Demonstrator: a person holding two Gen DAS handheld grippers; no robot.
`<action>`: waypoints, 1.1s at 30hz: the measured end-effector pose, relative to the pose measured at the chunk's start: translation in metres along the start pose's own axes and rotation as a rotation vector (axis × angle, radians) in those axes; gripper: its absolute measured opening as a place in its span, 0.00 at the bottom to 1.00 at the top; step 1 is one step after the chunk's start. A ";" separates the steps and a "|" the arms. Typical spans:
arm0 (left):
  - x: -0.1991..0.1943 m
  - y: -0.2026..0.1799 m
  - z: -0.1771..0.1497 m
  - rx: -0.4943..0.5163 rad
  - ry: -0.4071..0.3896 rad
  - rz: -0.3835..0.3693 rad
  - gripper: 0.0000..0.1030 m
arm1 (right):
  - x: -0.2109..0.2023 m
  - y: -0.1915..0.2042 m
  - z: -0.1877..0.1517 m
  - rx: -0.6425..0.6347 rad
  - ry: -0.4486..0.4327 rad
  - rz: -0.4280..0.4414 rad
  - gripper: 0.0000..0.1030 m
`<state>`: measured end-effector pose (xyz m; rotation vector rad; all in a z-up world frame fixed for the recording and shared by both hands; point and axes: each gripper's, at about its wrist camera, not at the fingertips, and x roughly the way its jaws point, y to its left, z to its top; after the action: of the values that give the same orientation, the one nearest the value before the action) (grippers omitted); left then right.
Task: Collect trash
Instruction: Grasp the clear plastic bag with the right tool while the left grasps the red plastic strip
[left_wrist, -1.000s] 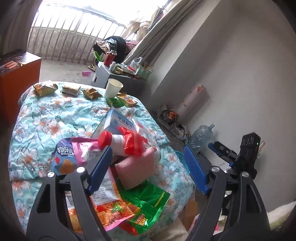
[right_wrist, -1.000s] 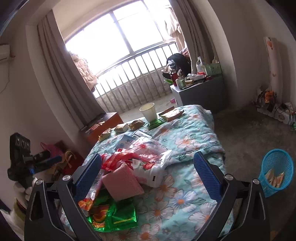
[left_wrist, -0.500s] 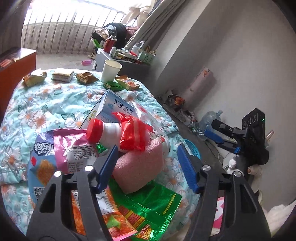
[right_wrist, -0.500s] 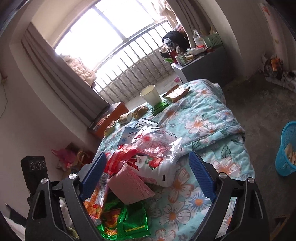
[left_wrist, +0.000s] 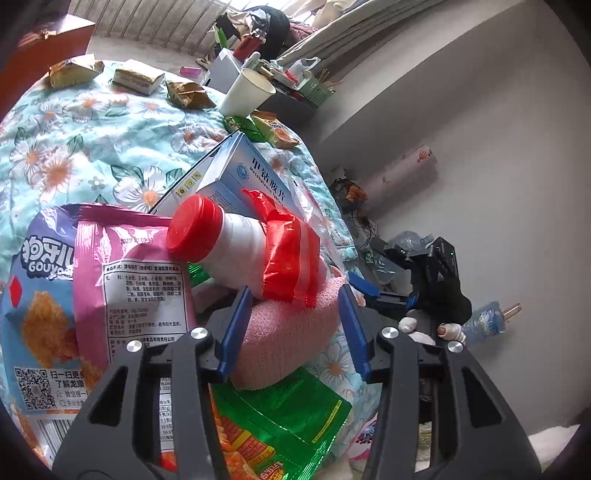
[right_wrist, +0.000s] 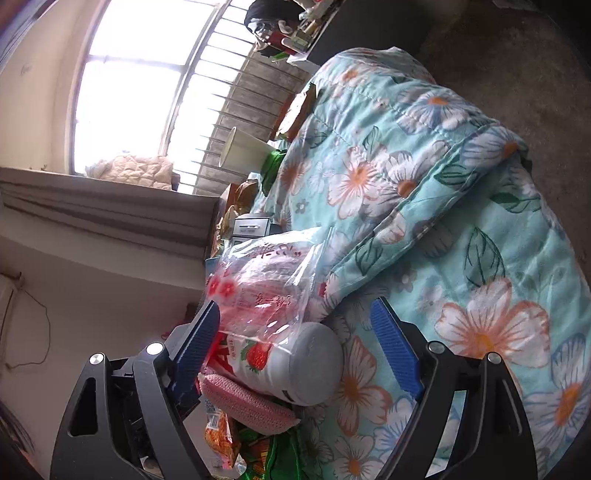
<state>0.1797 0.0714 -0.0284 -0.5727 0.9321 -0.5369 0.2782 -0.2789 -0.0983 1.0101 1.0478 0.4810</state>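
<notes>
Right now your left gripper (left_wrist: 293, 325) straddles the pink sponge (left_wrist: 284, 339), jaws just closing, pads nearly touching it. Your right gripper (right_wrist: 295, 354) stands apart around the bottle (right_wrist: 291, 363), whose long axis runs away from you.

Floral quilted bed (left_wrist: 92, 147), snack wrappers (left_wrist: 129, 280), paper cup (left_wrist: 245, 92), box (left_wrist: 236, 173)
</notes>
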 end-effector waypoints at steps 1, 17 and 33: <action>0.001 0.001 0.001 -0.006 0.000 0.001 0.40 | 0.003 -0.002 0.002 0.010 0.007 0.006 0.80; 0.000 0.002 -0.001 -0.011 -0.029 0.007 0.06 | 0.021 -0.014 0.011 0.094 0.056 0.029 0.72; -0.006 -0.005 -0.005 0.025 -0.052 0.010 0.02 | 0.033 -0.016 -0.001 0.125 0.092 0.051 0.23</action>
<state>0.1721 0.0701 -0.0237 -0.5565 0.8775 -0.5223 0.2903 -0.2620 -0.1283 1.1362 1.1475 0.5119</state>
